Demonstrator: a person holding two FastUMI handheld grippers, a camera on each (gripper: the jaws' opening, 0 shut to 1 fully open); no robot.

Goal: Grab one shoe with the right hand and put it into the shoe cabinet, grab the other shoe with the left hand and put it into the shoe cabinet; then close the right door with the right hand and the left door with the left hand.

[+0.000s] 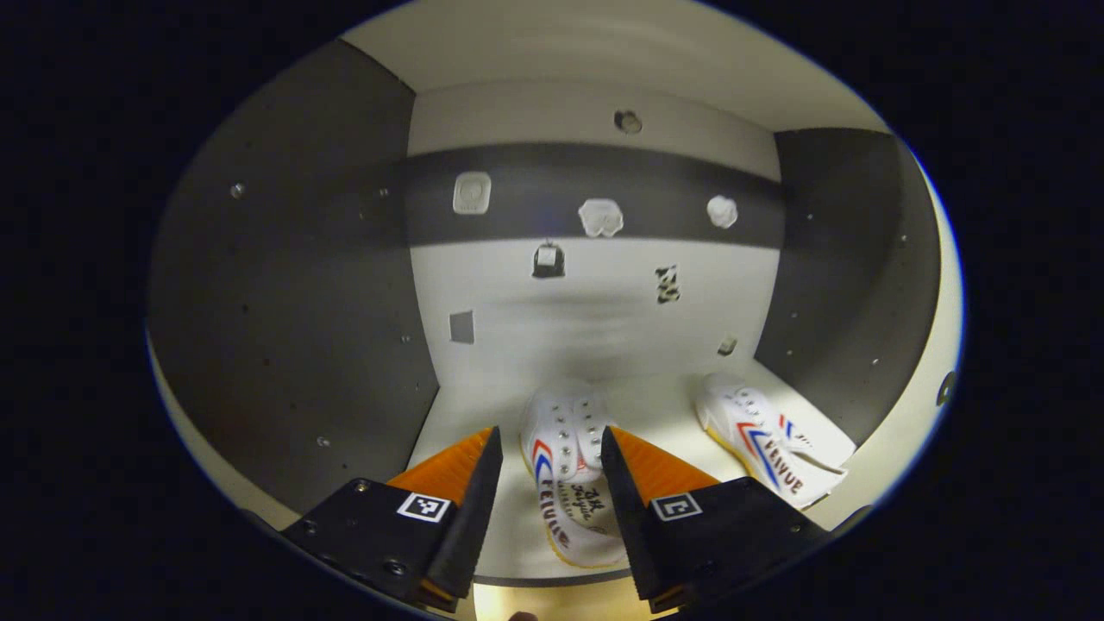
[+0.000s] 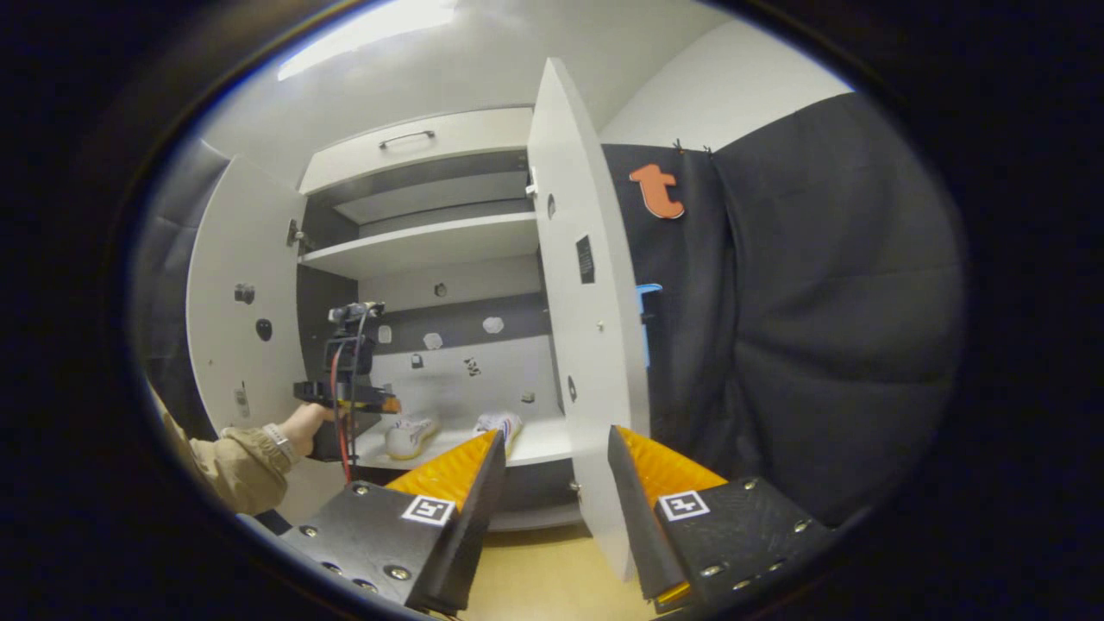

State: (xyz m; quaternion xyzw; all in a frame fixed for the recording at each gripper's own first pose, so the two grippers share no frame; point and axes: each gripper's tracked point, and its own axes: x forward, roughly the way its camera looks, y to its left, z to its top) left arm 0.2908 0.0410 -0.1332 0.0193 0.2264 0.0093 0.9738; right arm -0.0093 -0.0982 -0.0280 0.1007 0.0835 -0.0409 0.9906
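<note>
The left claw (image 1: 546, 466) is held open and empty, its fingers to either side of the near shoe (image 1: 565, 457) on the cabinet's lower shelf (image 1: 655, 405); the second shoe (image 1: 768, 440) lies well to the right on the same shelf. The right claw (image 2: 552, 466) is likewise open and empty, just before the right door (image 2: 586, 328). Both doors remain to be closed. The door is judged stiff and light on its hinges, best pushed near its free edge; the left door (image 2: 241, 302) stands wide open.
</note>
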